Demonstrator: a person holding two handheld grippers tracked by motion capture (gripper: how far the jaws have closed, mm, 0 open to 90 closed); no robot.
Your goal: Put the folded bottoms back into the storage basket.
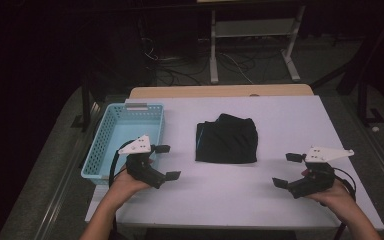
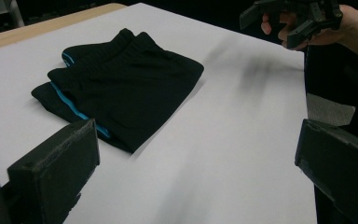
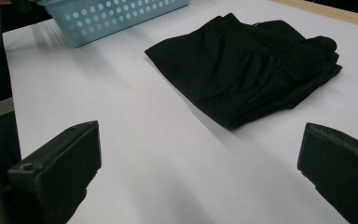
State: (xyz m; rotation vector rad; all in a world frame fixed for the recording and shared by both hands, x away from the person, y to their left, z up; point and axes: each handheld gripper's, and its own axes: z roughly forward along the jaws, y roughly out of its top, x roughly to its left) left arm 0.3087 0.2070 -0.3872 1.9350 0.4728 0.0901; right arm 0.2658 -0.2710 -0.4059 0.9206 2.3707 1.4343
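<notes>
High view: a folded black garment [image 1: 226,139] is seen lying flat near the middle of the white desk [image 1: 280,125], with nothing resting on it. To its left, a light blue basket [image 1: 111,145] is set along the desk's left edge, apart from the garment. The left claw [image 1: 166,162] is held by a hand just in front of the basket's near right corner, its jaws spread wide with nothing between them. The right claw [image 1: 288,170] is held over the desk's right side, near the front edge, also spread wide and empty. Both claws are pointed inward, toward the garment, and are kept well apart from it.

From the left gripper view, the garment [image 2: 121,86] is shown folded in layers, a thin blue stripe being visible along its edge; the right claw [image 2: 279,21] is seen farther off. From the right gripper view, the garment [image 3: 251,65] is seen ahead between the jaws and the basket [image 3: 112,16] beyond it.
</notes>
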